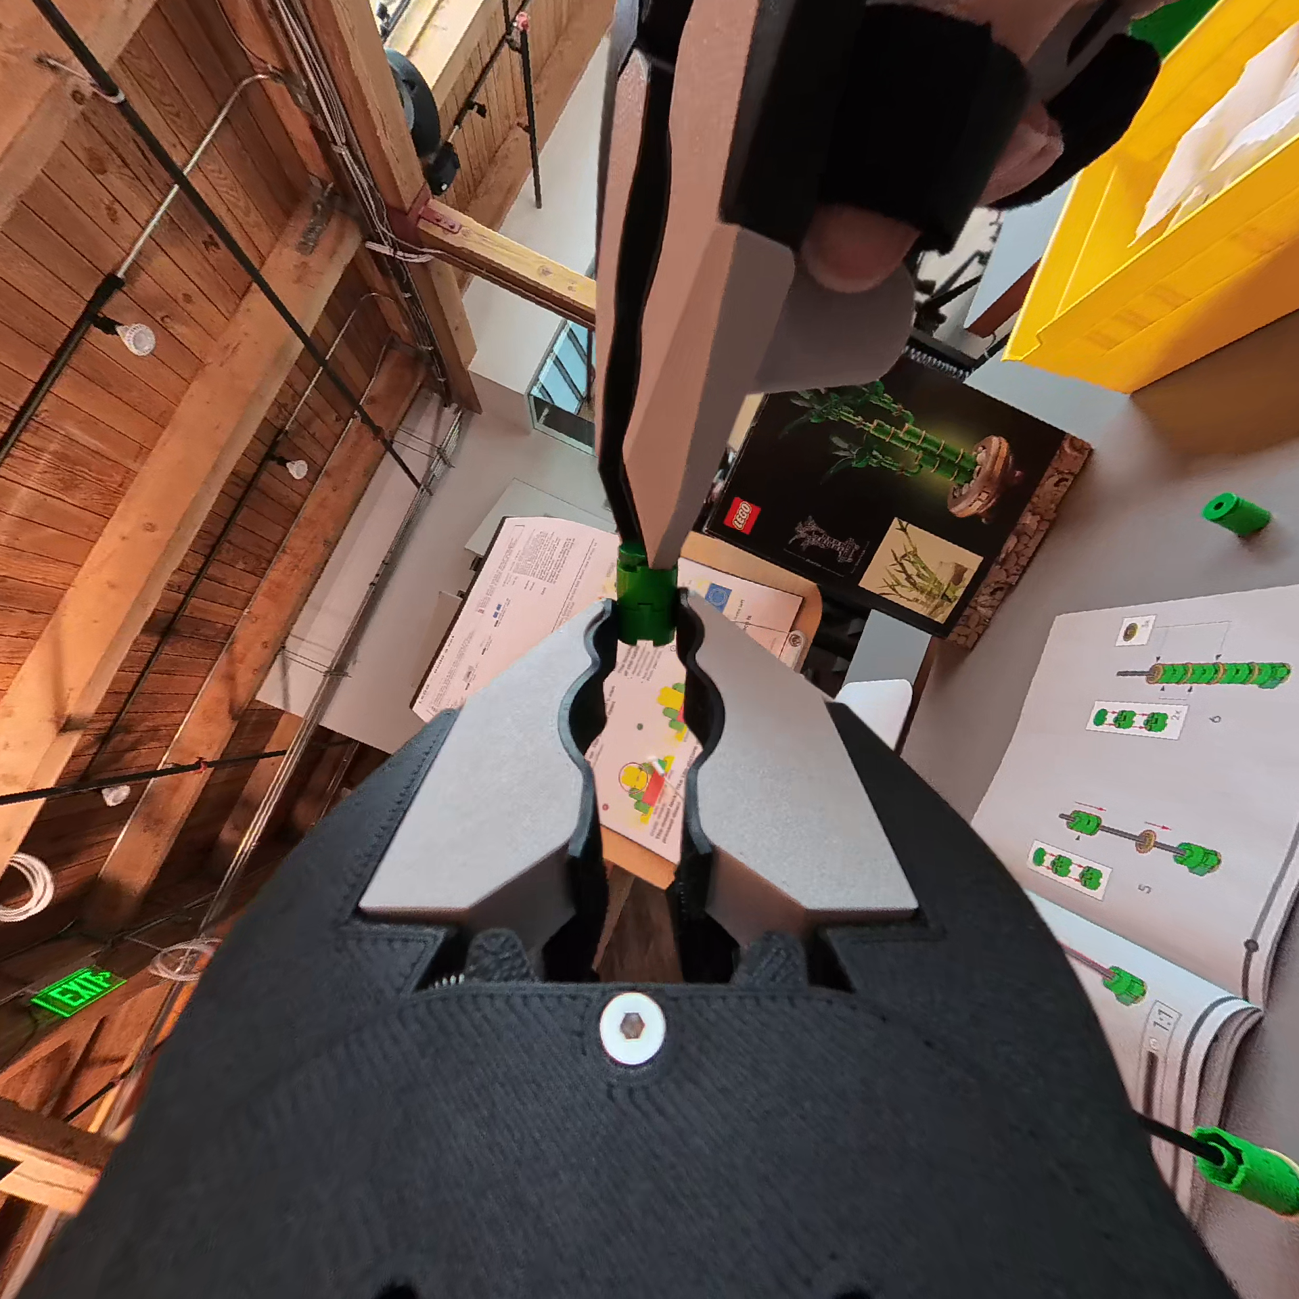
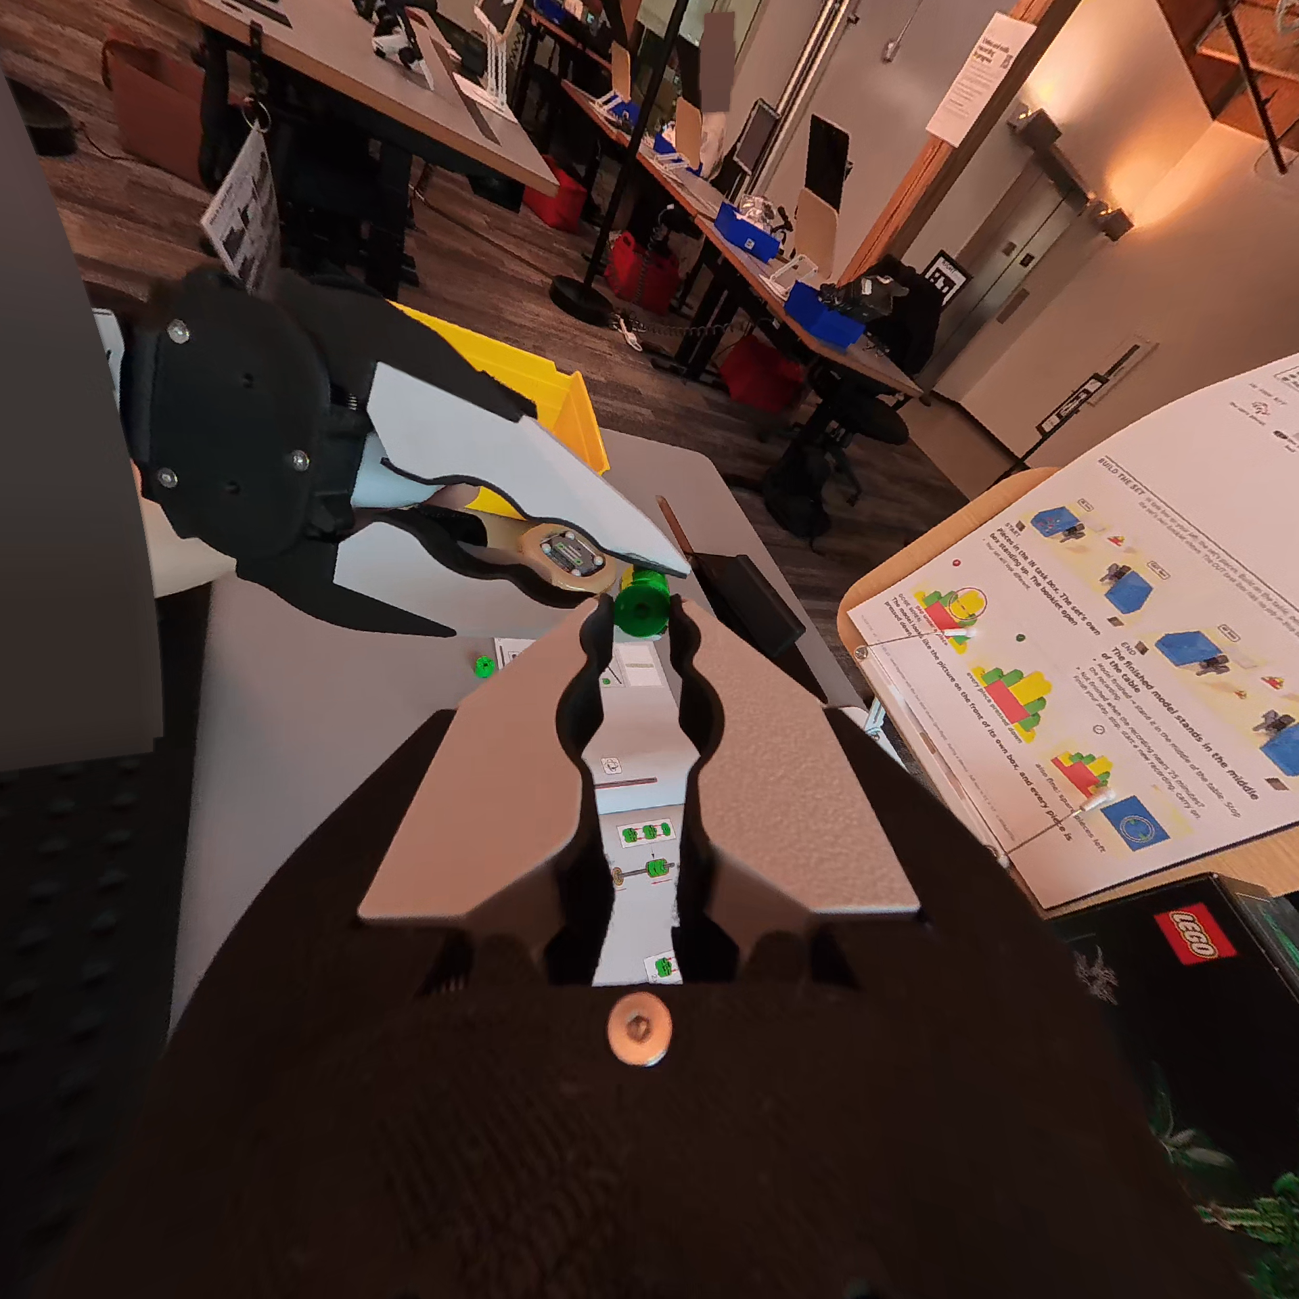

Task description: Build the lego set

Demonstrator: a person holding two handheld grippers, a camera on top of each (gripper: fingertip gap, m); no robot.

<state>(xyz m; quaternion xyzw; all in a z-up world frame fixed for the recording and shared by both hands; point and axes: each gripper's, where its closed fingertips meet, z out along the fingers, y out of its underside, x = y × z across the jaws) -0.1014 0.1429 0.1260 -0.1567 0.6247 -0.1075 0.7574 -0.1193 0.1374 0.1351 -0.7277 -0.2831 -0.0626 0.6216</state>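
Note:
A short stack of green round bricks point(image 1: 644, 608) is held in the air between both grippers. My left gripper point(image 1: 643, 618) is shut on the stack's lower, wider part. My right gripper point(image 1: 641, 552) comes down from above and is shut on the narrower top end. In the right wrist view the stack point(image 2: 638, 610) sits end-on between my right gripper's point(image 2: 638, 606) tips, and the left gripper point(image 2: 643, 583) reaches in from the left. A loose green cylinder point(image 1: 1237, 514) lies on the table. Another green piece on a black axle point(image 1: 1245, 1168) lies on the open booklet point(image 1: 1160, 773).
The set's black box point(image 1: 893, 492) stands behind the grippers, with a yellow bin point(image 1: 1160, 246) to the right. A small green piece point(image 2: 483, 666) lies on the grey table point(image 2: 316, 703). A printed sheet on a board point(image 2: 1089, 668) stands to the right.

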